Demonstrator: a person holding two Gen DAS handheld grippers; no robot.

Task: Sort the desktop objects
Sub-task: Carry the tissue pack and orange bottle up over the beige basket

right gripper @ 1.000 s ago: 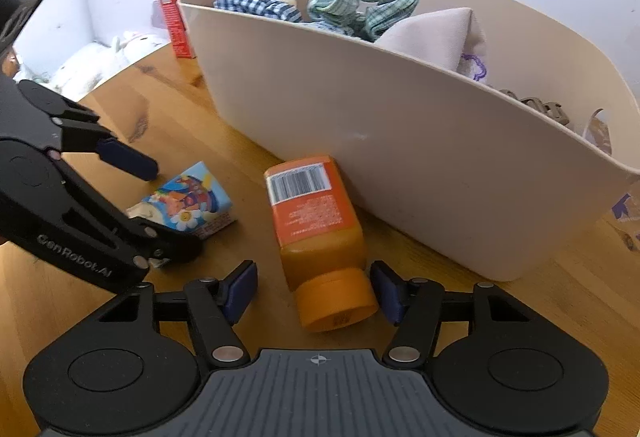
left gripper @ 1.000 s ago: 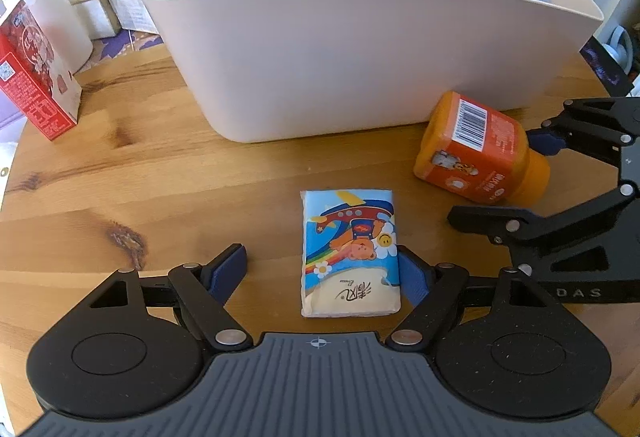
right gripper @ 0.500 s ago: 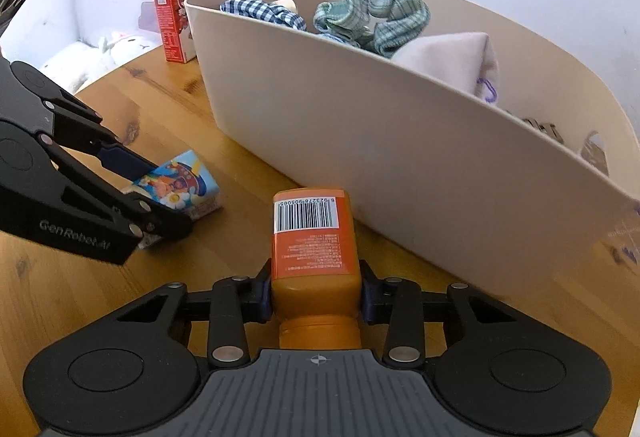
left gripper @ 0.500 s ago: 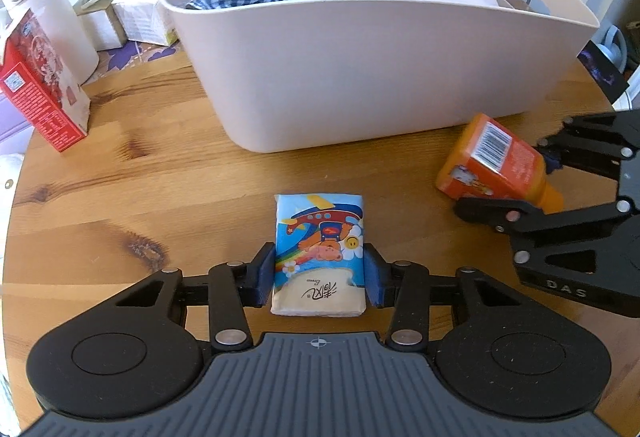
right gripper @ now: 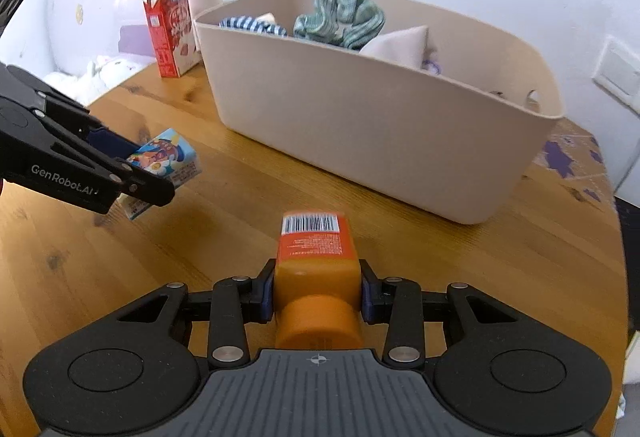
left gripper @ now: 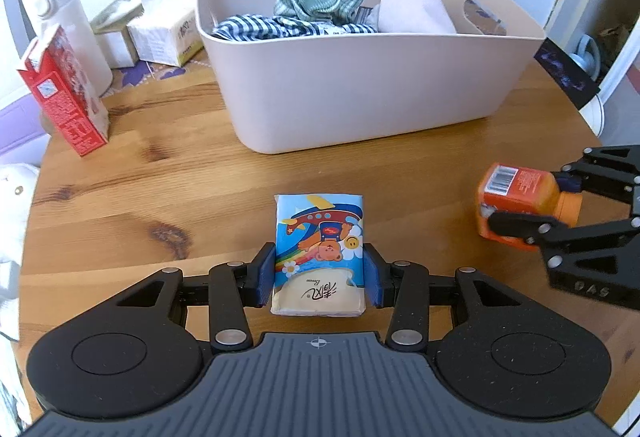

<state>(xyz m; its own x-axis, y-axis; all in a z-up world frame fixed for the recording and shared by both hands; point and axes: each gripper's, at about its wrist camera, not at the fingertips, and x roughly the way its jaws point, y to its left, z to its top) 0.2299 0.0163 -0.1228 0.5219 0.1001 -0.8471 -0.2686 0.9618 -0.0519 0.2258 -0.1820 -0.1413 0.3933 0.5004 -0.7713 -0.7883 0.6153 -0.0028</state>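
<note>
Now, in the left wrist view, the left hand-held gripper (left gripper: 319,274) is clamped on the tissue pack (left gripper: 319,257), blue pads pressing both sides, above the wooden worktop (left gripper: 168,193) in front of the beige basket (left gripper: 360,93). Seen from the right wrist, the right hand-held gripper (right gripper: 317,295) is clamped on the orange bottle (right gripper: 314,269), cap toward the camera, over the worktop before the basket.

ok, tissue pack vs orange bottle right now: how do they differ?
The tissue pack is flat, soft and printed with a cartoon; the orange bottle is a rigid, blocky plastic container with a barcode label. The left gripper clamps the pack across its width; the right gripper clamps the bottle near its cap. Both are held in front of the beige basket.
</note>
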